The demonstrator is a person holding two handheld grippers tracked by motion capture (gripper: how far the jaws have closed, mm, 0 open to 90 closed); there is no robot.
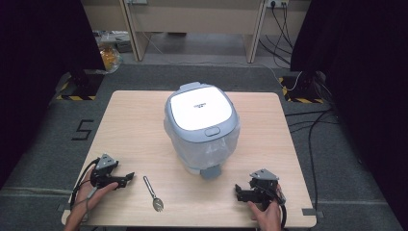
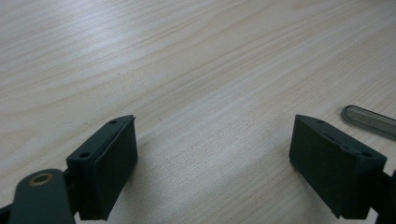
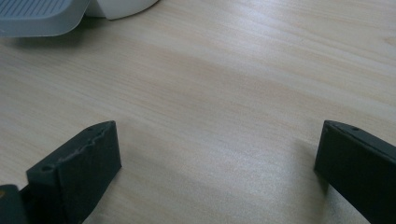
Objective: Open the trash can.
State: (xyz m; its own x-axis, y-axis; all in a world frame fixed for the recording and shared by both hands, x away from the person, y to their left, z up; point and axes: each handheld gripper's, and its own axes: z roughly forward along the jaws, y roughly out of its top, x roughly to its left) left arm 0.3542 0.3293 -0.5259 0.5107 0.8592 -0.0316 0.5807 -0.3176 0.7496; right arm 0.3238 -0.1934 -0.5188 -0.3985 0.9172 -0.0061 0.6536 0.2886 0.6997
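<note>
- Left tongs (image 1: 126,180) rest low on the desk (image 1: 139,130) at its near-left corner, jaws spread wide with bare wood between them, nothing pinched.
- Spoon (image 1: 153,193) lies flat on the desk just right of the left tongs, apart from them; handle end points away from the person, bowl toward the near edge, long axis tilted slightly so the bowl sits further right.
- In the left gripper view the spoon handle (image 2: 369,121) shows just beyond and to the outside of one jaw, so it is off the jaw line, not between the jaws.
- Left hand is clearly nearer the spoon; likely a short sideways shift and a turn across the handle is needed to pick it up.
- Rice cooker (image 1: 202,127) stands mid-desk, lid down, behind the spoon and between both hands.
- Right tongs (image 1: 239,192) rest at the near-right, jaws spread, empty; cooker base (image 3: 51,16) shows ahead of them, well apart from the spoon.
</note>
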